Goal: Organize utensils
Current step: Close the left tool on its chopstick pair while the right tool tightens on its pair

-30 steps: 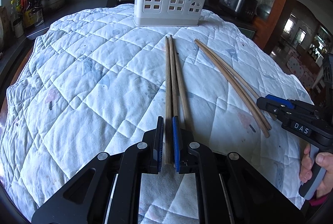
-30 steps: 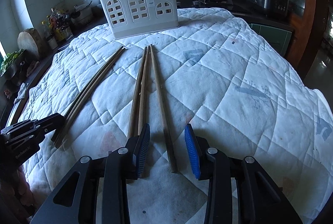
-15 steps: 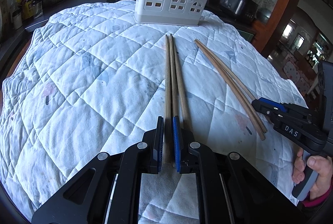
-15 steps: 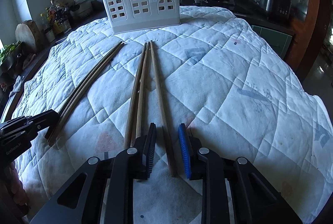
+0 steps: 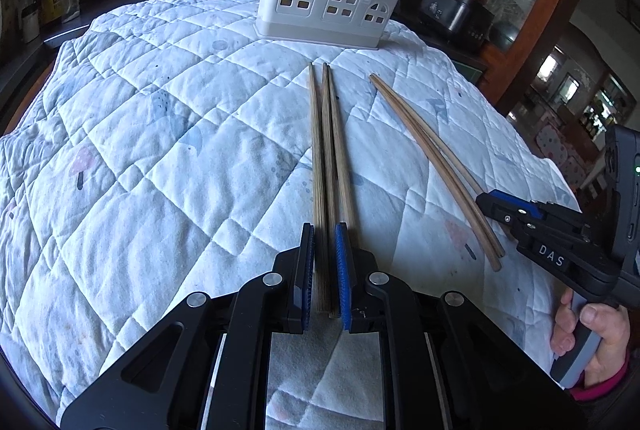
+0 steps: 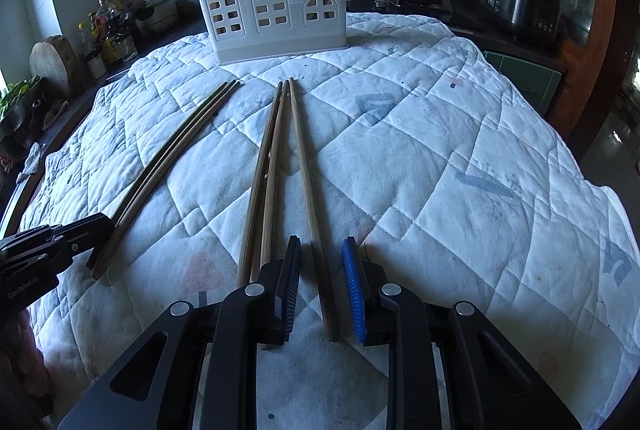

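A pale blue-and-white quilted cloth (image 5: 160, 150) covers the whole work surface. At its far edge stands one white plastic utensil holder with arched cut-out windows (image 5: 328, 2), with four sticks leaning in it, two at its left end and two at its right. Near the viewer are two black grippers with blue ribbed pads. The left gripper (image 5: 324, 234) is almost pressed together, pinching the near ends of two sticks from the left group of three brown wooden chopsticks (image 5: 328, 150). The third stick of that group lies just outside the right pad. The right gripper (image 6: 322, 246) has just been closing and stands partly spread. One single wooden chopstick (image 6: 308, 170) lies between its pads with a gap on either side, so the pads do not touch it. That stick belongs to the right group of three wooden chopsticks (image 6: 276, 150), whose other two lie side by side just left of the left pad. All six chopsticks lie flat on the cloth, long axes running near to far, far tips towards the holder.
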Action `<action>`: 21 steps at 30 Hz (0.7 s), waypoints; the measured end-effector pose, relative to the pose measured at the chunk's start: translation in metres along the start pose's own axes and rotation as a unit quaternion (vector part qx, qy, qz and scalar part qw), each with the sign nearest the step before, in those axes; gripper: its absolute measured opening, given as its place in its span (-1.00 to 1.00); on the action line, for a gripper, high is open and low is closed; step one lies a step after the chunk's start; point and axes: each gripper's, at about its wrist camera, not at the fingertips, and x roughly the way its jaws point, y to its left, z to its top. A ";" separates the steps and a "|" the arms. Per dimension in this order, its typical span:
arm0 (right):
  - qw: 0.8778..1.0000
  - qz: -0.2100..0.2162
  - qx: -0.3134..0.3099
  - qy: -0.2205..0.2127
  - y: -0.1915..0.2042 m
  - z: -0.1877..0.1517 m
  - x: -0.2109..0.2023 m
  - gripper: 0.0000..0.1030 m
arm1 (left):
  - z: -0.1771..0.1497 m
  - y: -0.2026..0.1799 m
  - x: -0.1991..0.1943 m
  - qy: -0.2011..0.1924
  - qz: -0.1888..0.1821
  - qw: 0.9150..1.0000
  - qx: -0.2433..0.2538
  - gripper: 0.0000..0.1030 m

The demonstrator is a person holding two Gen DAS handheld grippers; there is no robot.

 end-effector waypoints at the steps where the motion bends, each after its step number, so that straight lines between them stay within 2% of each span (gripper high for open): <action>1: 1.000 0.001 0.001 0.000 0.000 0.000 0.000 -0.58 | 0.001 0.002 0.000 0.001 -0.006 1.000 -0.006 -0.76; 5: 1.000 0.003 0.003 -0.001 -0.002 0.000 0.000 -0.58 | 0.002 0.014 0.000 0.004 -0.030 0.999 -0.038 -0.76; 8: 1.000 0.004 0.004 -0.001 -0.002 0.000 0.000 -0.58 | 0.002 0.011 -0.001 -0.003 0.000 1.000 -0.012 -0.77; 14: 1.000 0.005 0.005 -0.001 -0.002 -0.001 0.000 -0.58 | 0.004 0.015 -0.002 -0.001 -0.002 1.000 -0.013 -0.78; 21: 1.000 0.003 0.002 -0.001 -0.001 -0.001 0.000 -0.57 | 0.002 -0.005 0.007 0.004 0.038 0.999 0.033 -0.77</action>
